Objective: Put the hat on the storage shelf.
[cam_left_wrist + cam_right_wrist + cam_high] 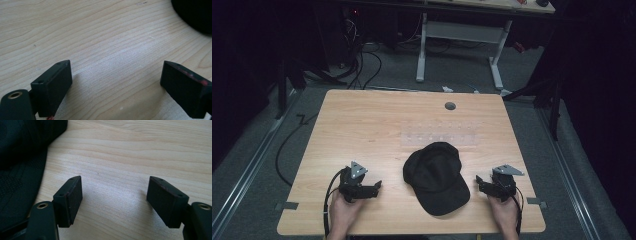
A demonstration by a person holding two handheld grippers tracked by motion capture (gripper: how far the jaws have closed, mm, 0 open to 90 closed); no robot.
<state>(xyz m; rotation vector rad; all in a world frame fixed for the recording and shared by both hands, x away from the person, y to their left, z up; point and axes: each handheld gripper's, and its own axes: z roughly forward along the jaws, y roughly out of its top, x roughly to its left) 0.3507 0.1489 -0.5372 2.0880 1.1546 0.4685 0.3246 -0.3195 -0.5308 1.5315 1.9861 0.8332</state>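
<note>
On the table, black cap, open left tool, open right tool

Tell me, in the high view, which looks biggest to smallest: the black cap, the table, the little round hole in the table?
1. The table, by far the biggest.
2. The black cap, lying on it between the two grippers.
3. The round hole near the far edge, smallest, though it sits farther from the camera.

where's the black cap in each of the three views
High view: the black cap lies near the table's front edge, between the two grippers.
Left gripper view: a dark curved edge of it in the top right corner.
Right gripper view: it fills the left side.
Shared landmark: the light wood-grain table.
</note>
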